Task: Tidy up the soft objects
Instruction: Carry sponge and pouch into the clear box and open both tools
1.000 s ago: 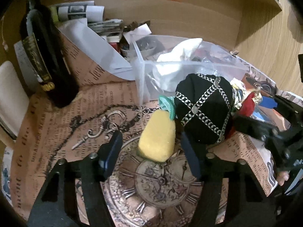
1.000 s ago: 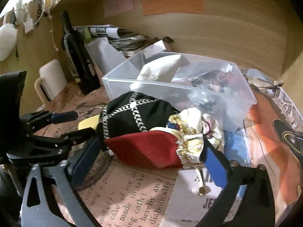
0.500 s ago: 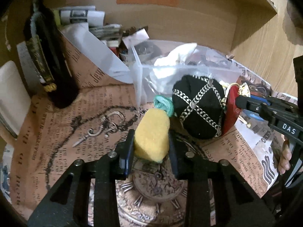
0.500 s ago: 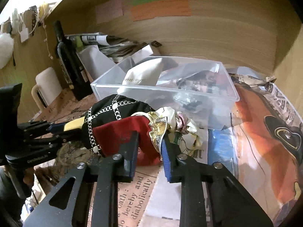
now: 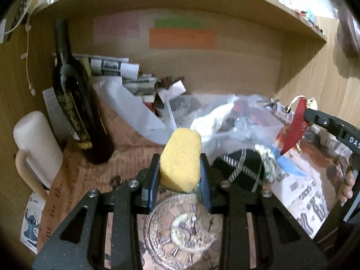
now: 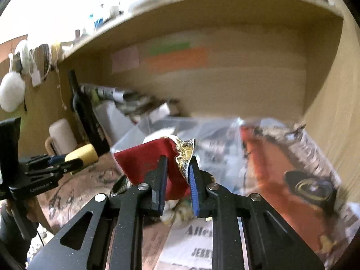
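Note:
My left gripper (image 5: 180, 168) is shut on a yellow pineapple-shaped plush (image 5: 181, 158) and holds it lifted above the table; it also shows in the right wrist view (image 6: 82, 155). My right gripper (image 6: 177, 168) is shut on a red pouch with a gold frilled edge (image 6: 148, 159), lifted in front of the clear plastic bin (image 6: 202, 132). The pouch shows at the right of the left wrist view (image 5: 293, 128). A black cap with silver chain trim (image 5: 240, 171) lies on the table below, next to the bin (image 5: 225, 121).
A dark wine bottle (image 5: 72, 103) stands at the back left, with a white mug (image 5: 36, 148) beside it. Papers and a white bag (image 5: 130, 103) pile up behind the bin. A wooden shelf (image 5: 292, 29) overhangs. Printed paper with a clock design (image 5: 186, 229) covers the table.
Both grippers have lifted their objects off the table: the yellow plush rose with the left, the red pouch with the right. The black cap stays below. A second ago both grippers were open.

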{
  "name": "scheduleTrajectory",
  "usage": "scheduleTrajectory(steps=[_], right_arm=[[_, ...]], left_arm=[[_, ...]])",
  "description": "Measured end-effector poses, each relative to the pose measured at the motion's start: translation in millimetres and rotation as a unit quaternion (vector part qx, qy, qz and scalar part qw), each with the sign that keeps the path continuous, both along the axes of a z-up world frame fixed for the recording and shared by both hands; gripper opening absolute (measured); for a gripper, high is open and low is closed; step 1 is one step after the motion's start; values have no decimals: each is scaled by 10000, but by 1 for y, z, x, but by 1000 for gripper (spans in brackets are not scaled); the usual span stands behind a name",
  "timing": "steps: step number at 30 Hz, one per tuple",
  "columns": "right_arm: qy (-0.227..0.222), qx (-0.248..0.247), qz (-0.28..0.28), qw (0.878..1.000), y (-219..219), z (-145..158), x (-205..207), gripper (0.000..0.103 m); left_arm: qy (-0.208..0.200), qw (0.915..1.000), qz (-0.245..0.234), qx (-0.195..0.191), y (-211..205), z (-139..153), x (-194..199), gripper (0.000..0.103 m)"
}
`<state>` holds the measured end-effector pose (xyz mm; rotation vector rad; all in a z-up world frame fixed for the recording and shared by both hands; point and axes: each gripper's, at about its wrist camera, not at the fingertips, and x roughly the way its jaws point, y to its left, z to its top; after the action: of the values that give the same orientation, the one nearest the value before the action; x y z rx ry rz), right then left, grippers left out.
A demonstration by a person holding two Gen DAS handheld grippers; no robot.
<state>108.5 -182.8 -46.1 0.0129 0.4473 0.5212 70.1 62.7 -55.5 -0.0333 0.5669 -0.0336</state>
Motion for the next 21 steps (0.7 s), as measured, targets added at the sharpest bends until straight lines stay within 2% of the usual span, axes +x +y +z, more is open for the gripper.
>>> scheduleTrajectory(steps=[7, 11, 15, 21], right_arm=[[-343, 119, -200, 9991, -11, 20, 19, 16], [-469, 185, -202, 9985, -12, 25, 32, 17], [-489, 122, -241, 9984, -8, 25, 49, 17], [-243, -70, -188, 9995, 6, 14, 81, 17]], left_arm=[[-190, 9997, 58, -145, -1, 18, 24, 33], [-252, 9996, 93, -43, -6, 26, 43, 33], [-210, 9996, 161, 27, -10, 29, 67, 33], [34, 9997, 191, 113, -14, 21, 103, 33]])
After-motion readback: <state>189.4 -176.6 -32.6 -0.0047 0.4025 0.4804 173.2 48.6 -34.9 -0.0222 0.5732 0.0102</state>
